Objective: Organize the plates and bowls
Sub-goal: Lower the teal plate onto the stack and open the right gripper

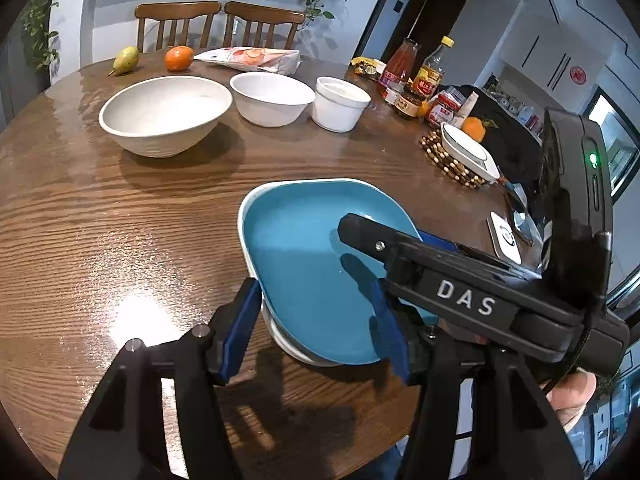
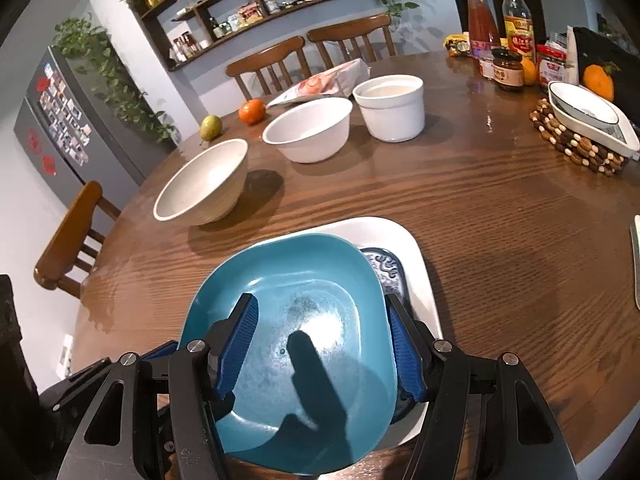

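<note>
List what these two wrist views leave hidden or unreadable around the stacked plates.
- Patterned plate: right wrist view, mostly covered by the blue plate.
- White plate: near edge hidden by right gripper.
- Bottle labels: left wrist view, too small to read.

A round wooden table carries three empty white bowls in a loose row, with a pear, an orange and a food packet behind them. Bottles and jars crowd the far right edge beside a beaded trivet, while a white square plate sits at the near edge.
</note>
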The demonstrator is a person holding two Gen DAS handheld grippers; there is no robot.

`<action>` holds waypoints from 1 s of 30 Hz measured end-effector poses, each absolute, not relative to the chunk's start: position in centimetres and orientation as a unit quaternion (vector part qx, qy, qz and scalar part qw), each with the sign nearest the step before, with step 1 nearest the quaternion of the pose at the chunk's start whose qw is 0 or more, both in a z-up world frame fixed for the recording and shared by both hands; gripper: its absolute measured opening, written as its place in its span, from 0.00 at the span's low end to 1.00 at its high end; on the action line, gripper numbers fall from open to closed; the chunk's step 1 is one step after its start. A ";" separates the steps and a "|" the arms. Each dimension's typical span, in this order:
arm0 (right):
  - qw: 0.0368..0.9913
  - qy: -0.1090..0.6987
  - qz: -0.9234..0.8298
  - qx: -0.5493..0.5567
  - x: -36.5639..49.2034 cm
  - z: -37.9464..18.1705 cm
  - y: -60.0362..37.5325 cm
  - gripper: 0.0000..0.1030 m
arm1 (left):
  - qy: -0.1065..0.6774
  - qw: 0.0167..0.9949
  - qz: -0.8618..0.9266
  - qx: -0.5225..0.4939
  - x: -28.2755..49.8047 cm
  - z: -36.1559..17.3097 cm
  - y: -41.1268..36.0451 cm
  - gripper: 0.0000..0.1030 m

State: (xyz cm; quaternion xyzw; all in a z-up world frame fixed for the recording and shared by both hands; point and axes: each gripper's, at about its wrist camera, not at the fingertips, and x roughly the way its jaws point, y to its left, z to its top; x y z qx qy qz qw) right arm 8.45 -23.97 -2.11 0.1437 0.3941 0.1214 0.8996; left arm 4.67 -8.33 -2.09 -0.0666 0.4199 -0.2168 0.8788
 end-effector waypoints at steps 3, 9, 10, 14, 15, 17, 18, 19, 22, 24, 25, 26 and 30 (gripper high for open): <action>0.899 0.395 0.118 0.145 8.6 -2.2 -24.2 0.64 | 0.423 0.877 -0.218 -0.065 4.8 -2.2 -8.6 0.55; 0.899 0.396 0.117 0.144 8.6 -2.4 -24.4 0.64 | 0.429 0.874 -0.216 -0.067 5.1 -2.5 -8.6 0.56; 0.899 0.396 0.116 0.144 8.6 -2.4 -24.3 0.64 | 0.430 0.874 -0.216 -0.067 5.2 -2.5 -8.7 0.56; 0.899 0.398 0.108 0.144 8.8 -2.6 -24.3 0.64 | 0.433 0.873 -0.217 -0.066 5.3 -2.6 -9.0 0.56; 0.899 0.399 0.108 0.144 8.8 -2.6 -24.4 0.64 | 0.433 0.872 -0.216 -0.066 5.4 -2.6 -9.0 0.56; 0.899 0.400 0.108 0.145 8.9 -2.6 -24.4 0.64 | 0.436 0.871 -0.216 -0.067 5.6 -2.7 -9.0 0.56; 0.898 0.400 0.108 0.146 9.0 -2.7 -24.4 0.64 | 0.437 0.871 -0.216 -0.068 5.6 -2.7 -9.0 0.56; 0.898 0.401 0.108 0.146 9.0 -2.7 -24.4 0.64 | 0.436 0.871 -0.215 -0.068 5.6 -2.7 -9.1 0.56; 0.897 0.403 0.109 0.148 9.2 -2.8 -24.5 0.64 | 0.435 0.873 -0.212 -0.064 5.7 -2.7 -9.2 0.56; 0.896 0.405 0.109 0.149 9.3 -2.9 -24.5 0.64 | 0.435 0.873 -0.211 -0.061 5.7 -2.7 -9.3 0.57; 0.896 0.405 0.108 0.150 9.3 -2.9 -24.5 0.64 | 0.435 0.874 -0.210 -0.059 5.7 -2.7 -9.3 0.57; 0.895 0.405 0.108 0.150 9.3 -2.9 -24.5 0.64 | 0.435 0.874 -0.210 -0.058 5.7 -2.7 -9.4 0.57; 0.893 0.409 0.111 0.153 9.5 -3.1 -24.6 0.64 | 0.435 0.875 -0.205 -0.051 5.8 -2.7 -9.5 0.58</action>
